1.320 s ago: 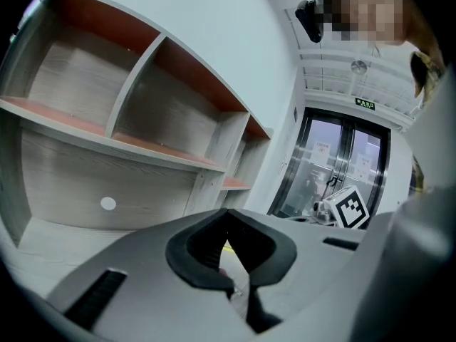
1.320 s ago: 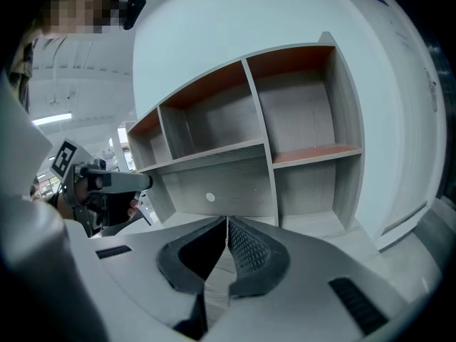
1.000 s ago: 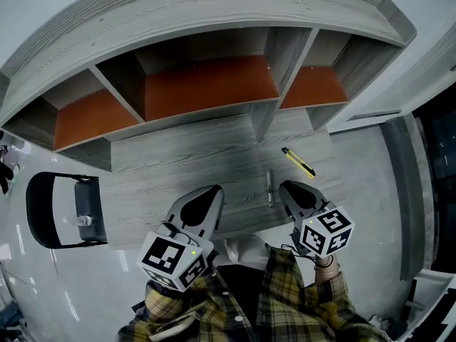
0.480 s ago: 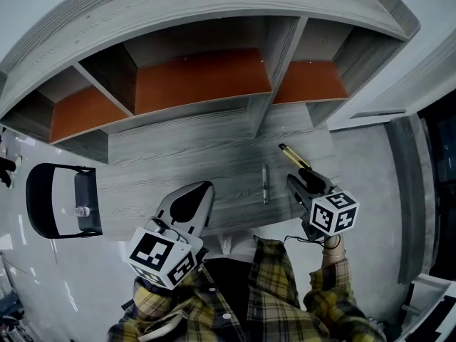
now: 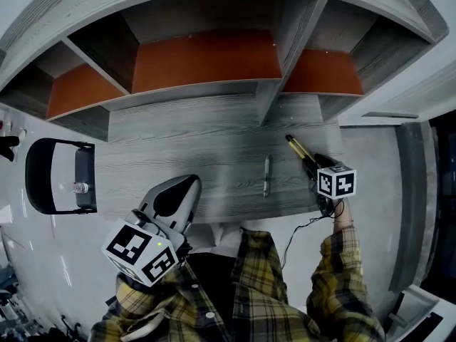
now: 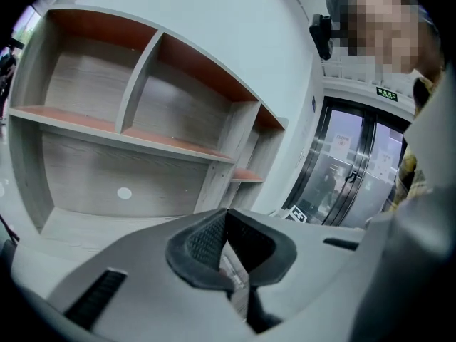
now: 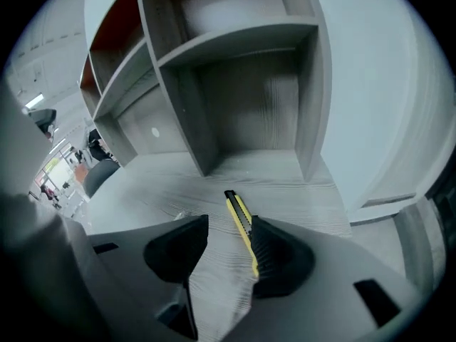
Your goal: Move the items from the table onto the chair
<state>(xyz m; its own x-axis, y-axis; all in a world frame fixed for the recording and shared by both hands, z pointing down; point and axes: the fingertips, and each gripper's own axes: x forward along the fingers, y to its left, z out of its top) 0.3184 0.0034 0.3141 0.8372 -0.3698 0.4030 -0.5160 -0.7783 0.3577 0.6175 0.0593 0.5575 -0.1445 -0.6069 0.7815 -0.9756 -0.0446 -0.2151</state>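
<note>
A yellow utility knife (image 5: 296, 147) lies on the grey wooden table (image 5: 192, 144) at the right. My right gripper (image 5: 313, 162) is low over its near end. Its jaws have just been opening and stand open. In the right gripper view the knife (image 7: 240, 224) lies between the jaws, close along the right pad (image 7: 269, 251), and neither pad presses on it. A silver pen (image 5: 266, 175) lies mid-table. My left gripper (image 5: 184, 185) hovers at the table's near edge, shut and holding nothing (image 6: 226, 218). The black chair (image 5: 43, 184) stands at the left with a clear bottle (image 5: 80, 188) on it.
A shelf unit (image 5: 206, 63) with orange-backed, bare compartments rises along the table's far side. An upright divider (image 7: 189, 112) stands just beyond the knife. White wall and floor lie to the right of the table.
My right gripper has gone forward and down to the knife, and its jaws have opened around the knife's near end. The left gripper has shifted only slightly to the left.
</note>
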